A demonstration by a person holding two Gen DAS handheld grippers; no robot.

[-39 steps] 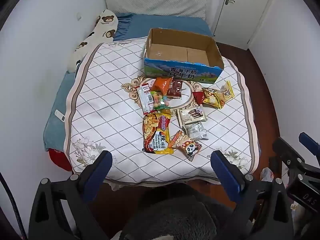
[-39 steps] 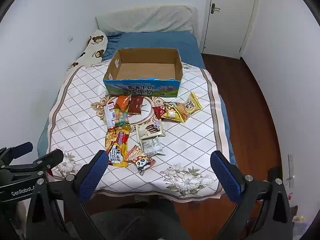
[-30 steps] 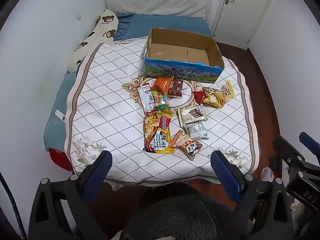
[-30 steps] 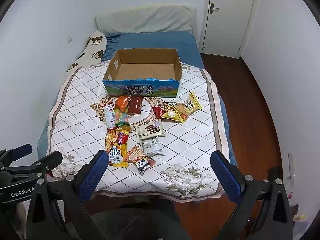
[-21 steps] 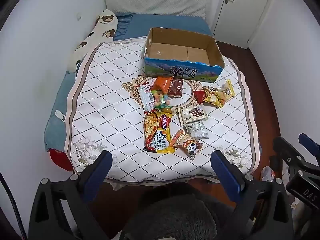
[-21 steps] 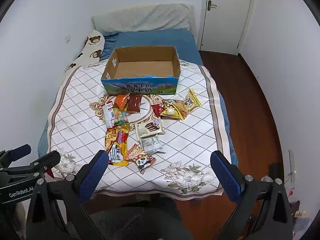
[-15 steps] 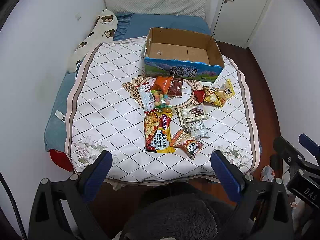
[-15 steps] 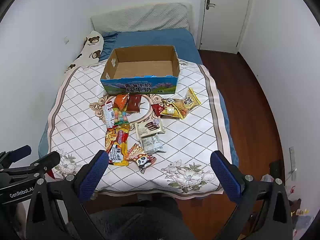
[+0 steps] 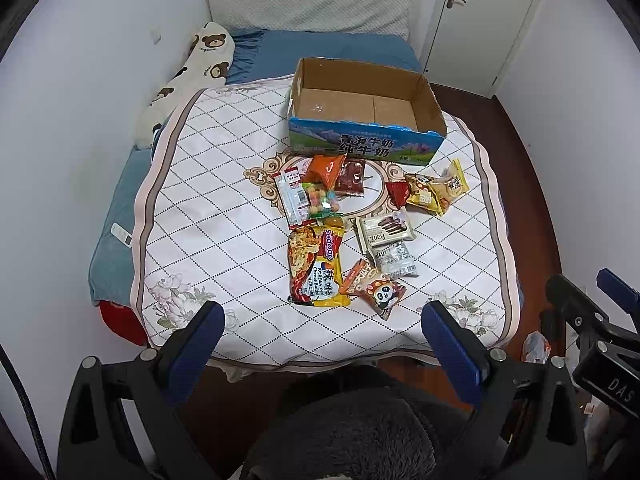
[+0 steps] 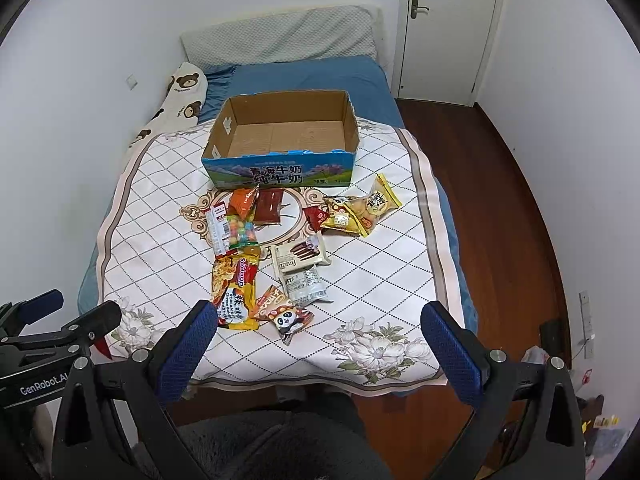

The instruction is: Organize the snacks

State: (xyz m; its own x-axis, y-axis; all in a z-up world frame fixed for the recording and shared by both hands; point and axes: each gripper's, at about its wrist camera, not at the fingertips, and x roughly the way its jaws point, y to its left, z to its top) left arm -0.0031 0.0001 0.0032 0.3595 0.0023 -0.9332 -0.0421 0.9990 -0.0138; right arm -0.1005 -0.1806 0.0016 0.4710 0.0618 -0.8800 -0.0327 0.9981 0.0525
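Several snack packets lie on a quilted cloth [image 9: 208, 220] spread over a bed. Among them are a yellow noodle packet [image 9: 318, 266] [image 10: 236, 288], a panda packet [image 9: 382, 292] [image 10: 290, 318] and a white wafer packet [image 9: 386, 230] [image 10: 300, 258]. An empty open cardboard box [image 9: 364, 104] [image 10: 280, 136] with a blue front stands behind them. My left gripper [image 9: 324, 344] is open and empty, held high before the bed's near edge. My right gripper [image 10: 318, 344] is open and empty too, likewise back from the snacks.
A bear-print pillow [image 9: 188, 80] lies along the left wall. A grey headboard cushion [image 10: 280, 36] and a white door [image 10: 444, 28] are at the back. Wooden floor [image 10: 500, 200] runs along the bed's right side. A dark fuzzy seat [image 9: 340, 436] is below me.
Both grippers have drifted slightly; the right view has pulled back and up a little. Both stay open and empty. The snacks and box have not moved.
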